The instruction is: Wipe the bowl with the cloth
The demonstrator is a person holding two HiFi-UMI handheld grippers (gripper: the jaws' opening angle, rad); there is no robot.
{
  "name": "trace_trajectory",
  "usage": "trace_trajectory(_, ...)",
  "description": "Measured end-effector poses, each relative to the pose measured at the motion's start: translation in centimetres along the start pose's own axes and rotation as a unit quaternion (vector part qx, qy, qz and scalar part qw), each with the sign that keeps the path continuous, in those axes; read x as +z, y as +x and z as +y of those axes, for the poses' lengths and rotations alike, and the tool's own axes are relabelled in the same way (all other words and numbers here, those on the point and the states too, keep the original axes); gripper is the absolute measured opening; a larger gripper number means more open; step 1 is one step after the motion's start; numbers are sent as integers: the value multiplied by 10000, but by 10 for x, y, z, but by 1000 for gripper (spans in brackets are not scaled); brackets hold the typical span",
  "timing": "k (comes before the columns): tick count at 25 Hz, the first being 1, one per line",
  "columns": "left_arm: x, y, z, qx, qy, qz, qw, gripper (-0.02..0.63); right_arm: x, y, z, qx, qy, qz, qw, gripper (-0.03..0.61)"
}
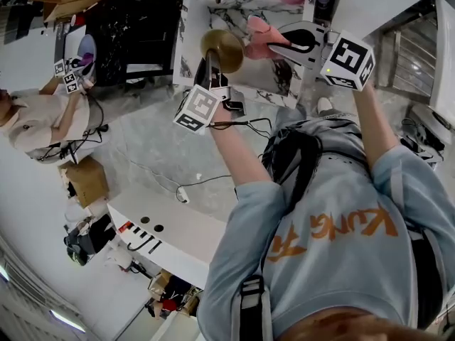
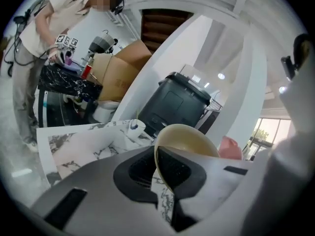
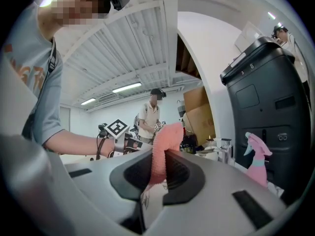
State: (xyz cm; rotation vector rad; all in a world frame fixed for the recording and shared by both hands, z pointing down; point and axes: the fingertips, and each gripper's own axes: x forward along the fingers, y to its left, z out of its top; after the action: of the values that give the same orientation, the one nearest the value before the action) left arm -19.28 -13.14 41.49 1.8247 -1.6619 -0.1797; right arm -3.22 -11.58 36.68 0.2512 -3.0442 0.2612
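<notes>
Well, both claws are up over the marble desk (image 1: 288, 84), each with something in it. The left claw (image 2: 158, 173) is clamped on the rim of the bowl (image 2: 189, 137), one jaw inside the wall and one outside, so the bowl hangs tipped on edge. The right claw (image 3: 158, 177) pinches the pink cloth (image 3: 162, 149), and a fuzzy roll of it stands out past the jaws.

Seen from the head, the cloth sits at the bowl's 3 o'clock, just beside it. I can't tell whether they touch.

To my eye the bowl is stiff, smooth and light. Pinched only at the rim, it could swivel under a firm rub, so gentle strokes suit it. The cloth is soft and floppy, so it wants gripping close behind the bunched end.
</notes>
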Motion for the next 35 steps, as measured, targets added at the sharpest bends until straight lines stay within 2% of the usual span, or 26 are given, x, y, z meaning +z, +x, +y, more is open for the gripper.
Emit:
trace_trajectory(6,-4,8,28,382,263,411,9981,31,-6,16,-26,-486,261,-88,9984,49)
trace_trajectory(9,-2,11,45,636,578,698,9939,31,-8,25,-37,-706,352,-119,9968,49)
trace_trajectory(12,-3,17,63,967,1326,1227,9788,31,-10,34,-47,-887,427,-142,9950,49)
trace_trajectory(14,-4,25,66,977,1817,1551,9661,31,-10,40,-54,-1022,474,-170,9935,49)
trace_trajectory(20,-11,55,72,454,2337,2191,9462,31,-11,56,-73,-1422,593,-209,9878,49)
trace_trajectory(26,-37,86,87,21,2748,2980,9142,31,-29,59,-92,-1983,834,-63,9766,49)
trace_trajectory(28,-51,95,95,-103,2908,3250,8999,31,-40,55,-95,-2220,940,39,9705,49)
trace_trajectory(32,-84,113,111,-408,3466,3892,8525,31,-59,40,-100,-2742,1117,234,9549,49)
trace_trajectory(35,-109,125,116,-727,3674,4301,8214,31,-66,31,-101,-3039,1174,350,9448,49)
